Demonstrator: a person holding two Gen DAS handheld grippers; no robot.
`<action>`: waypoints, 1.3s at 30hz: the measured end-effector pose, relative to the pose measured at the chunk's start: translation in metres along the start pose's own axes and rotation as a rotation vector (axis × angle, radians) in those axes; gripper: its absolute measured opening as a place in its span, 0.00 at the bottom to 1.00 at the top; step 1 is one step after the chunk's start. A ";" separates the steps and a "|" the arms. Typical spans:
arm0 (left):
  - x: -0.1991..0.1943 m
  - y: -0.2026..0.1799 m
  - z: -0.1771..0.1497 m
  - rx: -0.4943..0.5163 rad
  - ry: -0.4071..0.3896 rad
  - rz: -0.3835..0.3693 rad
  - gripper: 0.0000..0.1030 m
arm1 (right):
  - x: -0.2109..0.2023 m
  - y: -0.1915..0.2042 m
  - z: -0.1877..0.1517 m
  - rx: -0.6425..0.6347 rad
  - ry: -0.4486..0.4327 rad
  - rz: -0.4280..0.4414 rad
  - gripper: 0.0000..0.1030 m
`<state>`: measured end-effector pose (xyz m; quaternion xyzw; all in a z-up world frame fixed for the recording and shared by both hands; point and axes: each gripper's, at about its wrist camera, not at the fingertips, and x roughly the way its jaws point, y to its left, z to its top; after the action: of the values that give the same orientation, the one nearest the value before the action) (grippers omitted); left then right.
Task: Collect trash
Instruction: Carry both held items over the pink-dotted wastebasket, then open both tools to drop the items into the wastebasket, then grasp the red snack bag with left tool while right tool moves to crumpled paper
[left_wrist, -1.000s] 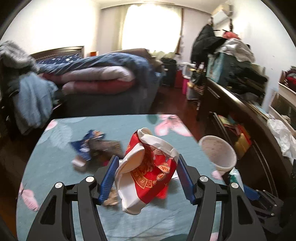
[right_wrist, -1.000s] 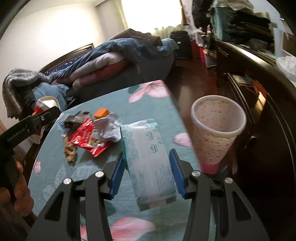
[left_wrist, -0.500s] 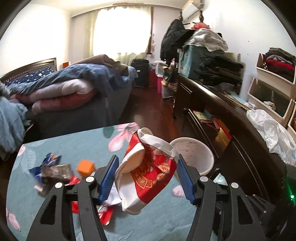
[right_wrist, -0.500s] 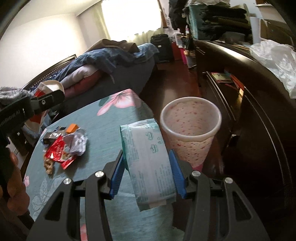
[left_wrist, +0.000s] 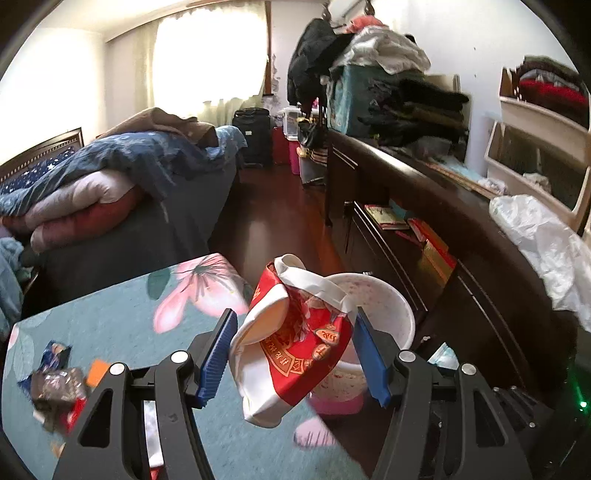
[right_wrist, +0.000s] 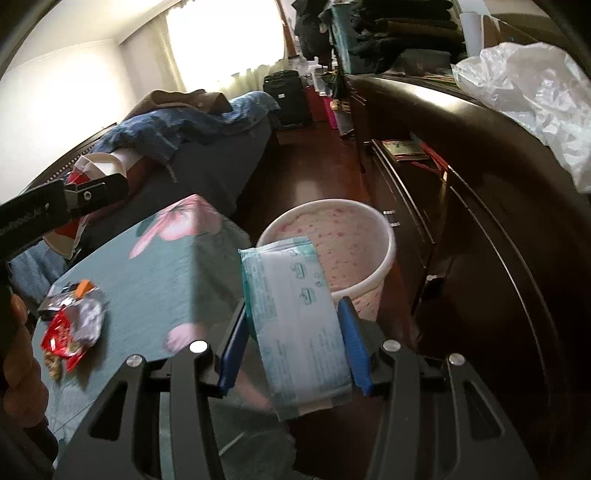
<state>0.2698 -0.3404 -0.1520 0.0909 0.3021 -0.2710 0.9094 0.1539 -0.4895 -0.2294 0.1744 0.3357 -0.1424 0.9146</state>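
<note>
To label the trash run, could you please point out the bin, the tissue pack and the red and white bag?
bin (right_wrist: 384, 236): right wrist view, on its far rim.
tissue pack (right_wrist: 295, 314): right wrist view, middle of its printed face.
red and white bag (left_wrist: 306, 339): left wrist view, on its red printed front.

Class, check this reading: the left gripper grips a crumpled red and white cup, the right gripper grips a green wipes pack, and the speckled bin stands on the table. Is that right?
Not quite. The bin stands on the floor beside the table, as the right wrist view shows. The rest holds: the left gripper grips the cup, and the right gripper grips the wipes pack.
</note>
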 end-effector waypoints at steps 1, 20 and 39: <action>0.007 -0.003 0.002 0.002 0.006 -0.003 0.61 | 0.006 -0.004 0.004 0.003 0.000 -0.007 0.48; 0.173 -0.032 0.046 -0.094 0.223 -0.086 0.74 | 0.149 -0.047 0.053 0.048 0.032 -0.070 0.56; 0.071 -0.001 0.024 -0.061 0.094 -0.016 0.96 | 0.086 -0.025 0.037 0.017 -0.014 -0.097 0.88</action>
<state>0.3292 -0.3806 -0.1754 0.0732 0.3535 -0.2643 0.8943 0.2288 -0.5393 -0.2653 0.1649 0.3363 -0.1908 0.9074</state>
